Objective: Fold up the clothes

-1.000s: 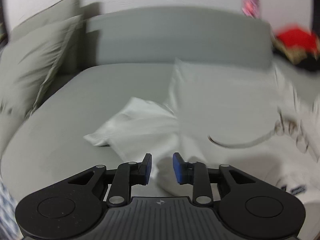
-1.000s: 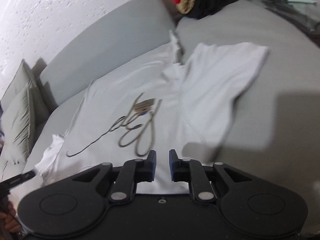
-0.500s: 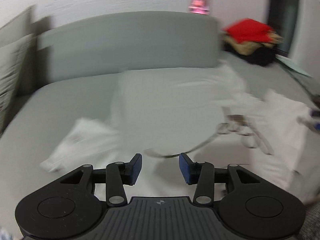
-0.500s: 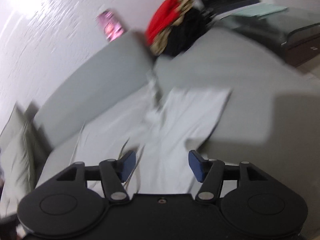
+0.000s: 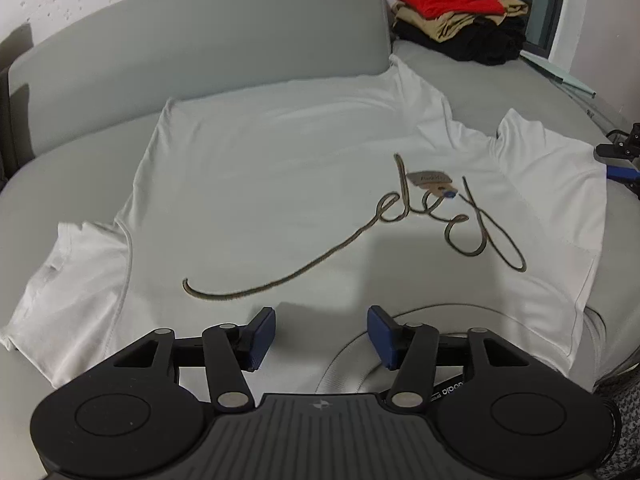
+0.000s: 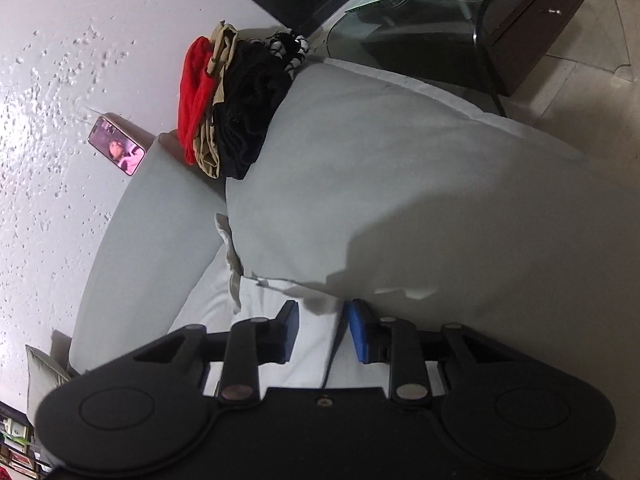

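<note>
A white T-shirt [image 5: 280, 184] with dark script lettering lies spread flat on the grey sofa [image 5: 200, 40], its collar nearest me. My left gripper [image 5: 322, 336] hovers over the shirt's near edge beside the collar. Its jaws are opening, with nothing between them. My right gripper [image 6: 324, 334] is rolled to one side over the shirt's right sleeve [image 6: 304, 344]. Its jaws are closing, with the sleeve's edge lying between the blue pads [image 6: 290, 332], which do not press on it. The right gripper [image 5: 618, 160] also shows at the right edge of the left wrist view.
A stack of folded clothes [image 5: 456, 12], red on tan on black, sits at the sofa's far right end. A phone [image 6: 116, 146] leans on the wall above the backrest. A glass table [image 6: 420, 20] and a dark cabinet [image 6: 536, 28] stand beyond the sofa.
My left gripper has swung right from the left sleeve toward the collar and opened wider. The right gripper has rolled and moved out to the right sleeve, opening wide and then narrowing.
</note>
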Demonstrator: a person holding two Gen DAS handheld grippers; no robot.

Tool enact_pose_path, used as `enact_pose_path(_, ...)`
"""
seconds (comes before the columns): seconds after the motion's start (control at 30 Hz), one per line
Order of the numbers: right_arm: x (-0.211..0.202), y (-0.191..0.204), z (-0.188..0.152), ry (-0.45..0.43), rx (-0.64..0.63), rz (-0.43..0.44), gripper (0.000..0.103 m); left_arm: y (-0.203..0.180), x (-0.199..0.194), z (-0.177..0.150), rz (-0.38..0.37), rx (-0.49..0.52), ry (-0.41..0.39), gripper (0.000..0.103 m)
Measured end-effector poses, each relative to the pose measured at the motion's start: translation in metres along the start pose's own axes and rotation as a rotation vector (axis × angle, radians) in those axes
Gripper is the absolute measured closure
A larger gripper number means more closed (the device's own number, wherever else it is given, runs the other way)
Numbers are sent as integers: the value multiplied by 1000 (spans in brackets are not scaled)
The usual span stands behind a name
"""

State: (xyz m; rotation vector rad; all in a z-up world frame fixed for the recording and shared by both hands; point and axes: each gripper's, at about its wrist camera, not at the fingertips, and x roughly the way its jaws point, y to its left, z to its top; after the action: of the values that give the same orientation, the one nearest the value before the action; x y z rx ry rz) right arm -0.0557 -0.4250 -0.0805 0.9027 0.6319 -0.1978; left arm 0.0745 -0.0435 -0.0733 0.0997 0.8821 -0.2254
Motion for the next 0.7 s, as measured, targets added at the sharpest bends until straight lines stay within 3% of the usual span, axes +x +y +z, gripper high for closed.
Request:
enact_pose_path(0.1, 8, 8, -1, 4, -96, -22, 77, 3, 1, 1, 7, -13, 4, 43)
enact_pose_path(0.23, 4, 19, -6, -34, -173, -63, 100, 7, -2, 3, 20, -29, -8, 43)
enact_pose_path(0.33, -6, 29, -13, -104, -185, -63, 100, 8, -8, 3, 40, -25, -36, 43)
enact_pose_path(0.4, -12, 46, -23, -160, -267, -65, 100, 11, -13, 2, 51, -29, -56, 43)
enact_pose_path(0.57, -17, 109, -69, -285, -644, -76, 100, 21, -21, 1, 82, -62, -87, 43)
enact_pose_path(0.7, -9, 151, -127, -268, -984, -80, 100, 30, -28, -1, 105, -82, -103, 43)
